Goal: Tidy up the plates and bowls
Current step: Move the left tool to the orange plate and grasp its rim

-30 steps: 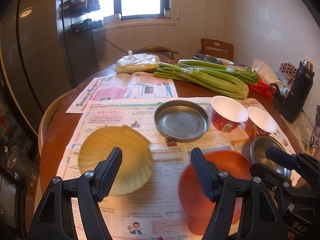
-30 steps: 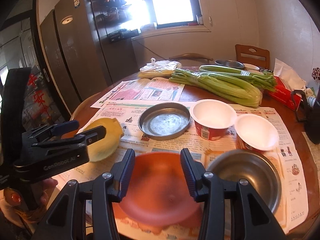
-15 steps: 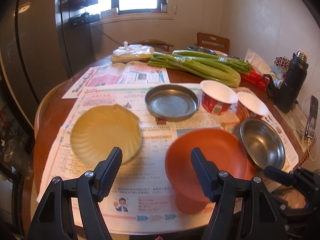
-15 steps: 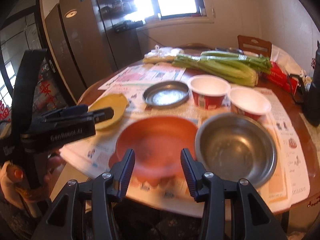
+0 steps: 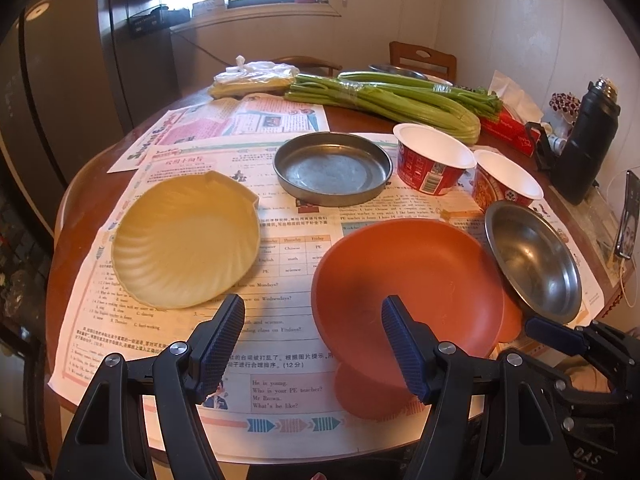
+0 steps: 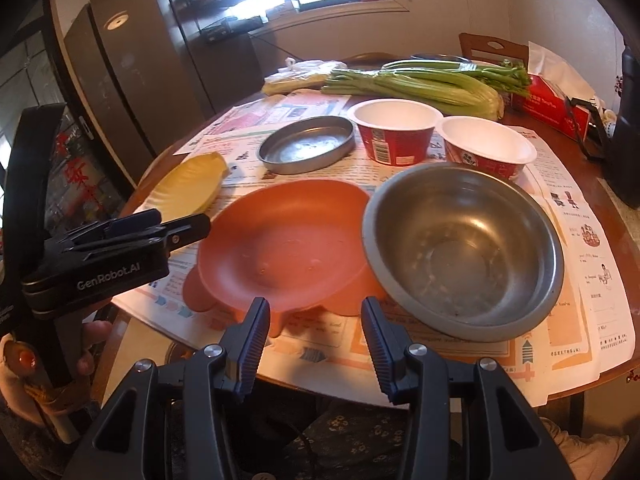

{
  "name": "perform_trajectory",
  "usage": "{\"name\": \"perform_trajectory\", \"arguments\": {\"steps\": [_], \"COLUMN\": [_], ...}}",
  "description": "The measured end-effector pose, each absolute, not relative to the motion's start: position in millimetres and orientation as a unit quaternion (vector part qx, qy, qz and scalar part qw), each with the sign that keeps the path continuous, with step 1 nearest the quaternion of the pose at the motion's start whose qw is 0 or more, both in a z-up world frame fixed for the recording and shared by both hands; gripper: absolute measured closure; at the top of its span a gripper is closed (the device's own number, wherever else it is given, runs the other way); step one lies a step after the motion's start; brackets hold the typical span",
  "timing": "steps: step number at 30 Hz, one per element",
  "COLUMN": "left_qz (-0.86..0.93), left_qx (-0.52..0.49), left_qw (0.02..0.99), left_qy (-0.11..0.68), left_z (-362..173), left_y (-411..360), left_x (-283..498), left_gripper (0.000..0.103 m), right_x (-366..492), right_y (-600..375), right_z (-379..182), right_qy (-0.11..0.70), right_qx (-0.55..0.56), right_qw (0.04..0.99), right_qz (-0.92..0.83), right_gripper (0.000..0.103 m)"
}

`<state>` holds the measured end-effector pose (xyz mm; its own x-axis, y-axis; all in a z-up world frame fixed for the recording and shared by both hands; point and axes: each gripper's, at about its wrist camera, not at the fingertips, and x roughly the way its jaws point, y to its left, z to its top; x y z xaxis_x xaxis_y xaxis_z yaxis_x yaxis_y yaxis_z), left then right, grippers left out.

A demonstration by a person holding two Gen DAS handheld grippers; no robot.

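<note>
On a newspaper-covered round table lie a yellow shell-shaped plate (image 5: 186, 240) (image 6: 188, 186), an orange plate (image 5: 408, 292) (image 6: 284, 250), a steel bowl (image 5: 534, 260) (image 6: 464, 250), a flat steel dish (image 5: 332, 168) (image 6: 306, 144) and two red paper bowls (image 5: 434, 158) (image 6: 394, 130), (image 5: 506, 182) (image 6: 486, 148). My left gripper (image 5: 312, 336) is open and empty, near the table's front edge between the yellow and orange plates. My right gripper (image 6: 314, 328) is open and empty, just before the orange plate's near rim.
Celery bunches (image 5: 392, 96) and a plastic bag (image 5: 256, 78) lie at the table's far side. A black flask (image 5: 586, 136), a red tissue box (image 5: 508, 128) and a phone (image 5: 628, 220) stand at the right. A chair (image 5: 422, 58) stands behind the table.
Both grippers have drawn back toward the table's near edge and risen; the dishes now sit farther ahead in view. Nothing on the table has moved.
</note>
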<state>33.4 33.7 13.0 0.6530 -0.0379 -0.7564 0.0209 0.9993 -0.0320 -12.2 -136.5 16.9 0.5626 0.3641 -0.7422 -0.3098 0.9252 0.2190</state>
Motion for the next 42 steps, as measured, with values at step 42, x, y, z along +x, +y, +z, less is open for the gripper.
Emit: {"name": "perform_trajectory", "arguments": {"steps": [42], "left_qz": [-0.030], "left_qx": [-0.027], "left_qw": [0.895], "left_qy": [0.444], "left_z": [-23], "left_y": [25], "left_x": [62], "left_gripper": [0.032], "right_x": [27], "right_y": [-119], "right_z": [-5], "right_qy": [0.424], "right_qx": [0.019], "right_qw": [0.888], "right_qz": [0.178], "right_gripper": [0.052]}}
